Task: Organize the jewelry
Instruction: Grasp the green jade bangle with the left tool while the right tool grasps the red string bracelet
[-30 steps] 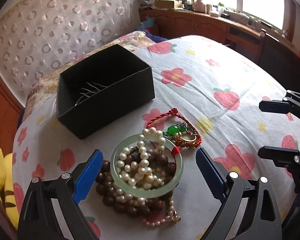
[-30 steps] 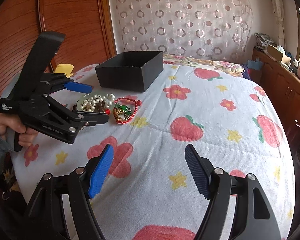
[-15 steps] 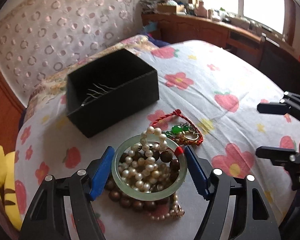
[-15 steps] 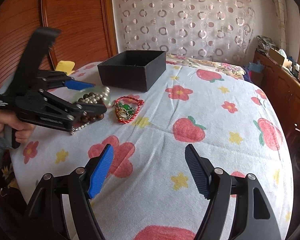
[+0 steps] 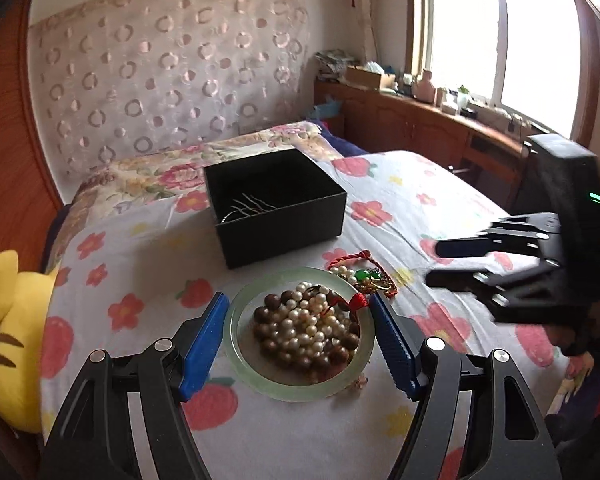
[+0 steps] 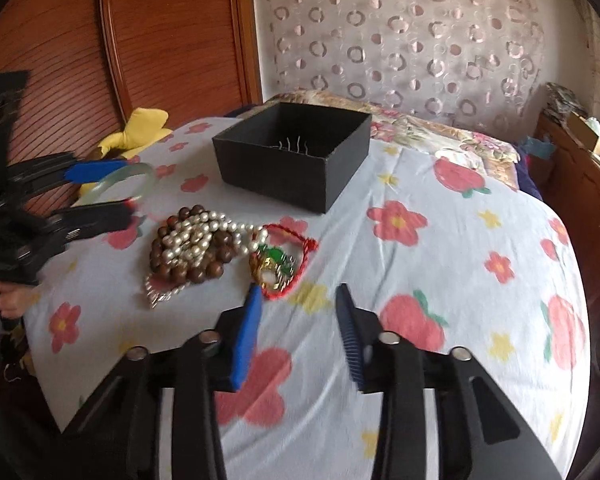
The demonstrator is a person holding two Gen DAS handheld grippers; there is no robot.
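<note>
My left gripper (image 5: 298, 340) is shut on a pale green jade bangle (image 5: 240, 344) and holds it lifted off the bed; in the right wrist view the bangle (image 6: 138, 172) hangs at the far left, clear of the pile. A pile of pearl and brown wooden beads (image 6: 192, 248) lies on the flowered bedspread, with a red cord and green-and-gold pendant (image 6: 278, 266) beside it. My right gripper (image 6: 298, 316) is open and empty, just in front of the pendant. An open black box (image 5: 276, 206) with thin metal hairpins inside stands behind the pile.
A yellow plush toy (image 5: 8, 328) lies at the bed's left edge by the wooden headboard (image 6: 140, 48). A wooden cabinet with clutter (image 5: 420, 120) runs under the window on the right. The bedspread (image 6: 460, 260) stretches to the right of the jewelry.
My left gripper closed on the jade bangle and lifted it off the bead pile. My right gripper moved forward and left toward the red cord pendant, and its jaws narrowed.
</note>
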